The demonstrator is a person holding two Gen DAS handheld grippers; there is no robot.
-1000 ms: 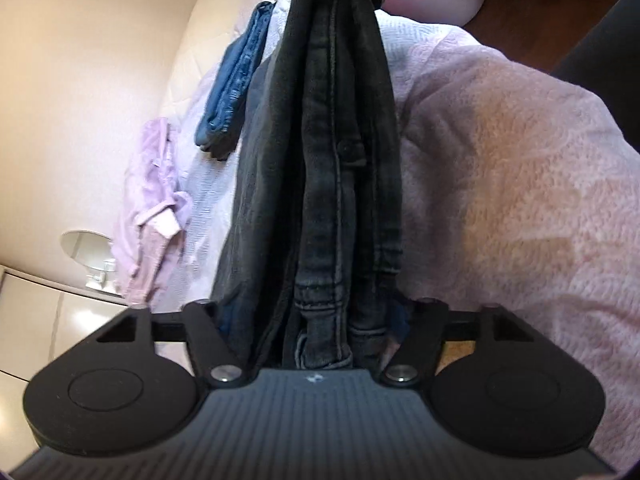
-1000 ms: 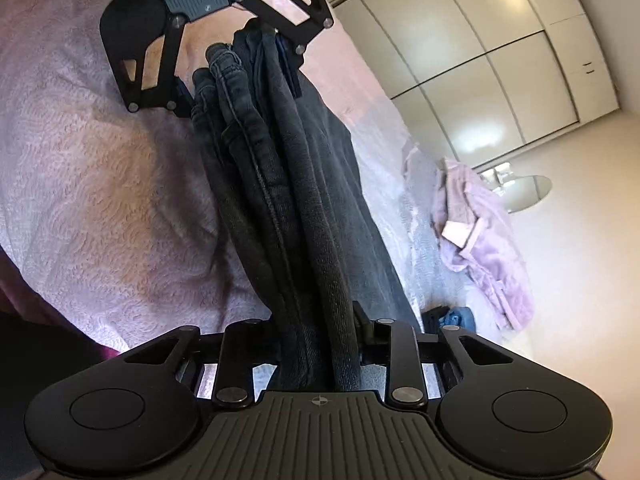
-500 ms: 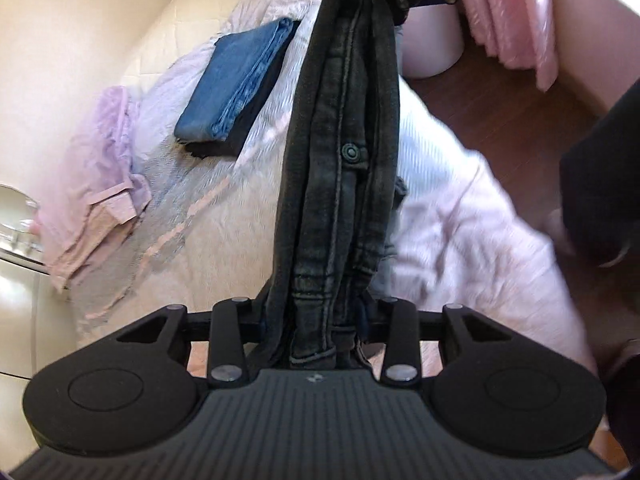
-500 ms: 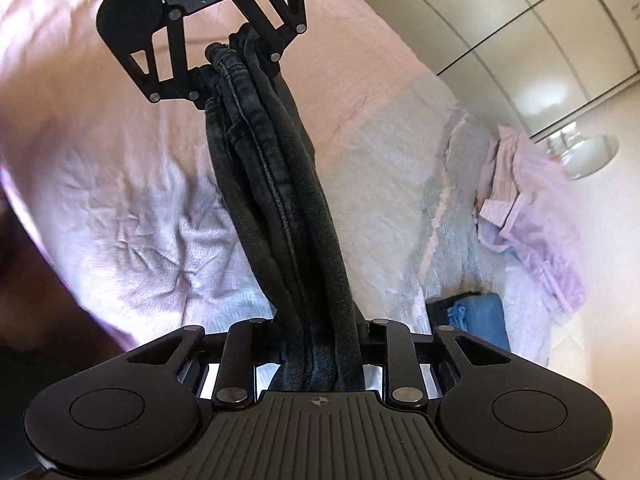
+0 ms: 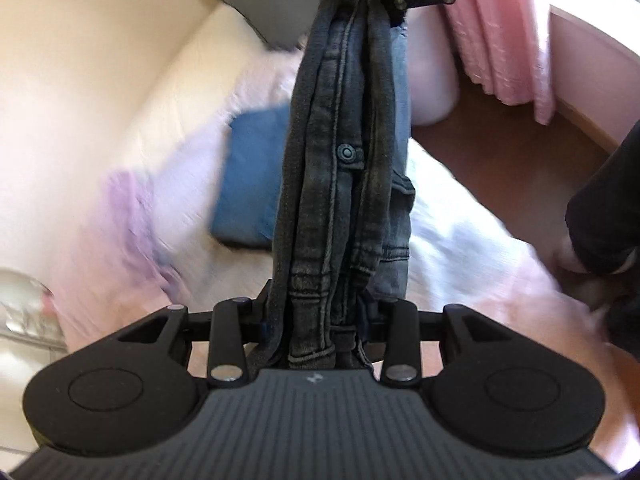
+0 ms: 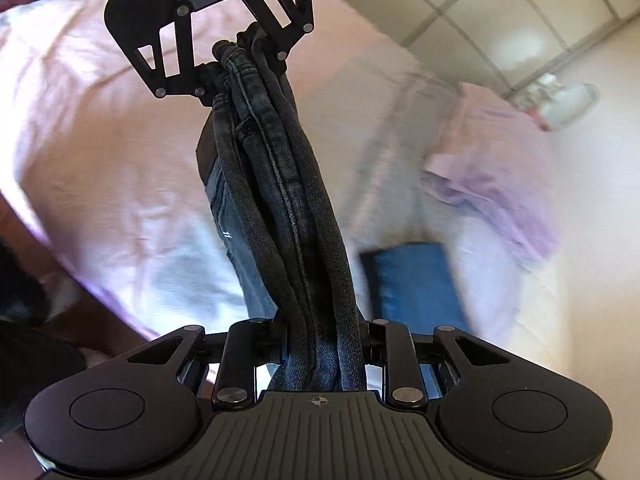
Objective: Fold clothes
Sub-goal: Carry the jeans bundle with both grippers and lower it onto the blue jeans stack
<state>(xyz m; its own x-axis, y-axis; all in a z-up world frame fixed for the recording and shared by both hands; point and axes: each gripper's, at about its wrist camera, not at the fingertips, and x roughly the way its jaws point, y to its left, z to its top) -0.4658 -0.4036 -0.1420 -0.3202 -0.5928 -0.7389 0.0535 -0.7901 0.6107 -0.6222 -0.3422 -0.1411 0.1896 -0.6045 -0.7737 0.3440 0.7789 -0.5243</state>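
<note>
Dark grey jeans are bunched into a thick band and stretched in the air between both grippers. My left gripper is shut on one end of the band. My right gripper is shut on the other end of the jeans. Each gripper shows in the other's view: the right one at the top of the left wrist view, the left one at the top of the right wrist view. Part of the jeans hangs loose below the band. A pink bed cover lies beneath.
Folded blue jeans lie on the bed beside a crumpled lilac garment. A cream wall and headboard stand behind. Pink curtains, a wooden floor and a person's dark sleeve are on the right. White wardrobe doors show beyond.
Both grippers have lifted the jeans higher off the bed and swung round. The folded blue jeans now sit closer to the band, and the surroundings are blurred by motion.
</note>
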